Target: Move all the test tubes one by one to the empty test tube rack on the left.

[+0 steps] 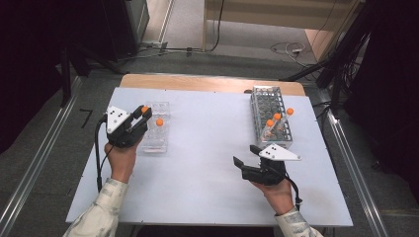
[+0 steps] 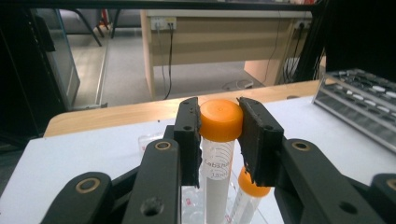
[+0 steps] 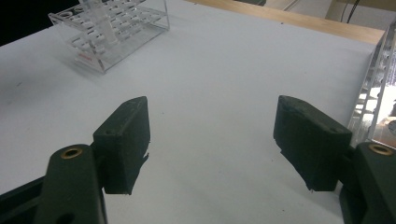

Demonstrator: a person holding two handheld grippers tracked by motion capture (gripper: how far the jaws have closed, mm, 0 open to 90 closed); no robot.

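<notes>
My left gripper (image 1: 143, 112) is shut on the orange cap of a clear tube (image 2: 220, 122), holding it upright over the clear plastic rack (image 1: 154, 127) at the table's left. A second orange-capped tube (image 1: 159, 122) stands in that rack, just behind and below the held one (image 2: 250, 185). My right gripper (image 1: 245, 154) hovers low over the white table (image 1: 202, 148) near its front right, jaws wide open with nothing between them (image 3: 212, 140). A metal-framed rack (image 1: 270, 117) at the back right holds three orange-capped tubes (image 1: 277, 116).
The clear rack (image 3: 109, 32) lies far left in the right gripper view; the metal rack's edge (image 3: 376, 88) runs along its right. A wooden strip (image 1: 212, 83) borders the table's far edge. Beyond it are floor cables and a desk (image 2: 224, 35).
</notes>
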